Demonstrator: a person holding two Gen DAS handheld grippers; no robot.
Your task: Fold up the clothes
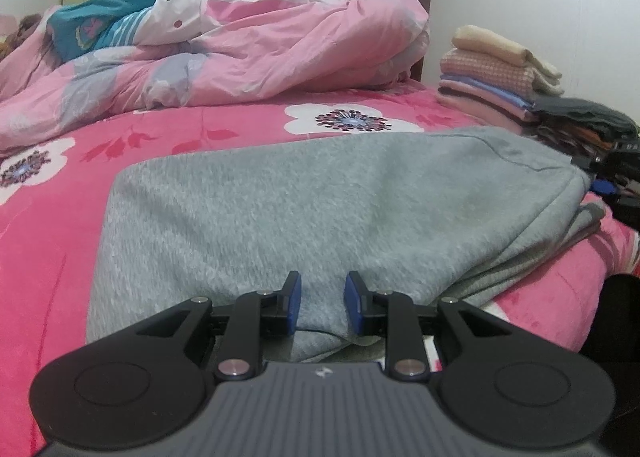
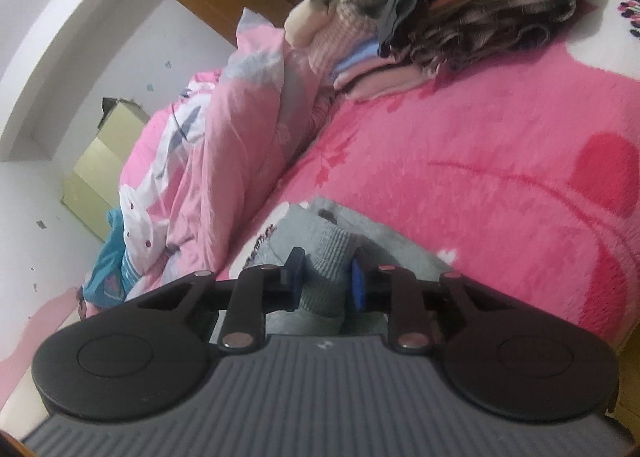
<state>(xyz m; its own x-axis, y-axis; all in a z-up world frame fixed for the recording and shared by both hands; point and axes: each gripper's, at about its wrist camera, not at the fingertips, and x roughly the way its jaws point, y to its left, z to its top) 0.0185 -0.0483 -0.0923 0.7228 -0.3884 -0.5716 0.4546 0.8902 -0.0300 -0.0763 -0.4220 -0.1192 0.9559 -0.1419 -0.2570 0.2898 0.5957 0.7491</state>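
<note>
A grey fleece sweatshirt (image 1: pixel 320 197) lies folded on the pink flowered bedspread (image 1: pixel 240 125), at the bed's near edge. The left gripper (image 1: pixel 323 303) pinches the garment's near hem, its jaws narrow on the cloth. The right gripper (image 2: pixel 326 277) clamps the ribbed grey cuff (image 2: pixel 326 257) between blue pads (image 2: pixel 357 281). A stack of folded clothes (image 1: pixel 500 77) sits at the bed's far right corner, beside a crumpled pink duvet (image 1: pixel 260 37).
</note>
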